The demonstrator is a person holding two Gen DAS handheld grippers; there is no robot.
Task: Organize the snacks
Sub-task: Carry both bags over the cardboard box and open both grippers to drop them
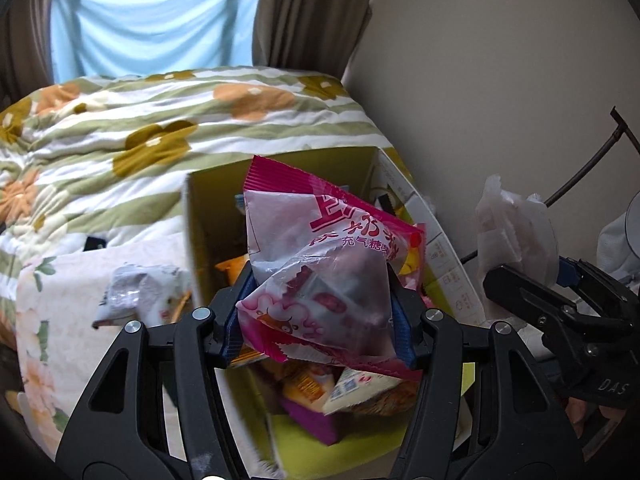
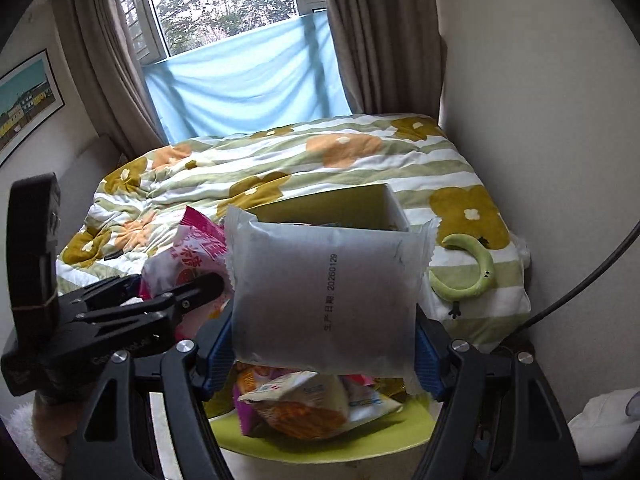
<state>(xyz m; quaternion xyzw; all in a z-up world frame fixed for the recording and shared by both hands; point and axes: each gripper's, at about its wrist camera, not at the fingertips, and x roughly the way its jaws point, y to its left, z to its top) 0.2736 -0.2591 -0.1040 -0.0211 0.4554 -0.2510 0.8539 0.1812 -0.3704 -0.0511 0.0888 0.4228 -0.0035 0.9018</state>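
The open cardboard box (image 1: 280, 184) is standing on the bed, already holding several packets. The loading step appears to be in hand. The left gripper (image 1: 320, 312) is clamping a pink snack bag (image 1: 320, 248) above the box's near left. The right gripper (image 2: 324, 344) is gripping a grey sealed packet (image 2: 324, 296) over the near right. Next, each likely needs lowering inside before the fingers are parting.

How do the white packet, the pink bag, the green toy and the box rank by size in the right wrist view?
1. white packet, though it is nearest the camera
2. box, mostly hidden, so unsure
3. pink bag, partly hidden
4. green toy
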